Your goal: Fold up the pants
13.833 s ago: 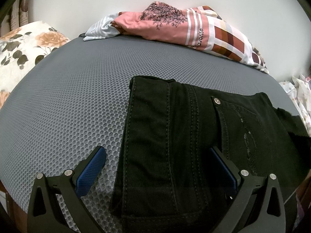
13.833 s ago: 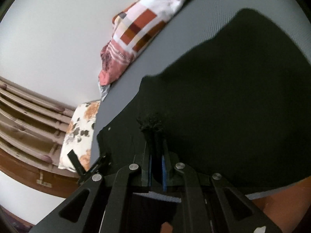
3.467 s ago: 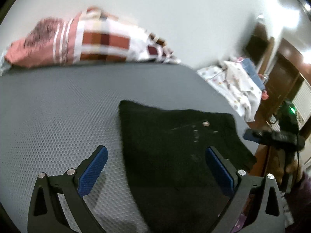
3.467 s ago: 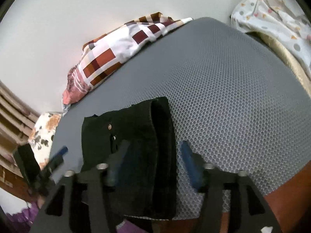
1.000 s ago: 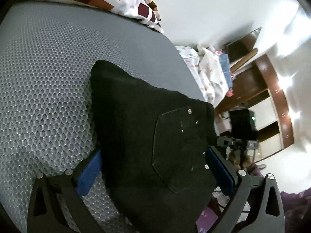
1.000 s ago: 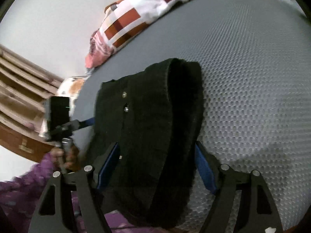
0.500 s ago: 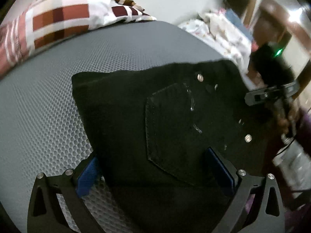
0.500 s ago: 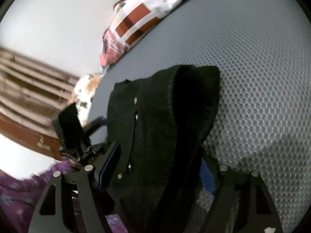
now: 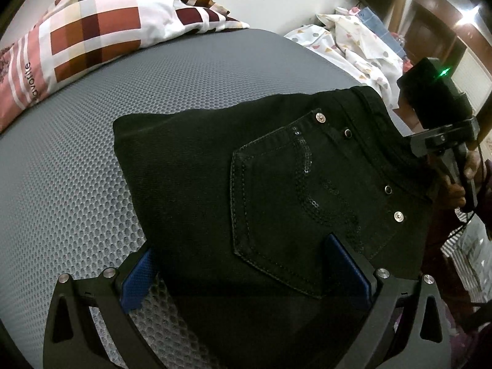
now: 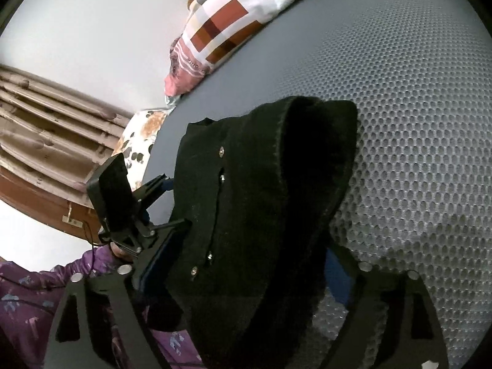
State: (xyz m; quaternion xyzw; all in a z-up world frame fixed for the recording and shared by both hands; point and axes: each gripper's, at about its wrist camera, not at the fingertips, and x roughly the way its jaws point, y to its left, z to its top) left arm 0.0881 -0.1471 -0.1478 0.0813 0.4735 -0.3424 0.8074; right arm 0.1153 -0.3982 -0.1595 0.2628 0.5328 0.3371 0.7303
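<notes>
The black pants (image 9: 246, 166) lie folded into a thick bundle on the grey mesh mattress (image 9: 92, 123), with a sequinned back pocket (image 9: 295, 209) facing up. My left gripper (image 9: 243, 273) stands wide over the bundle's near edge, one blue pad beside the cloth and the other resting on top. In the right wrist view the folded pants (image 10: 261, 184) fill the space between the fingers of my right gripper (image 10: 246, 270). Its jaws are opening and the pads stand off the cloth. Each gripper shows in the other's view, at the bundle's far side.
A checked pillow (image 9: 92, 27) lies along the wall at the back of the mattress. A floral pillow (image 10: 141, 135) and a wooden headboard (image 10: 46, 141) are at one end, a heap of dotted cloth (image 9: 353, 40) at the other. A person's purple sleeve (image 10: 30, 292) is by the near edge.
The right gripper's pads have spread apart around the folded pants. The left view has rolled and shifted sideways, bringing the back pocket toward the middle.
</notes>
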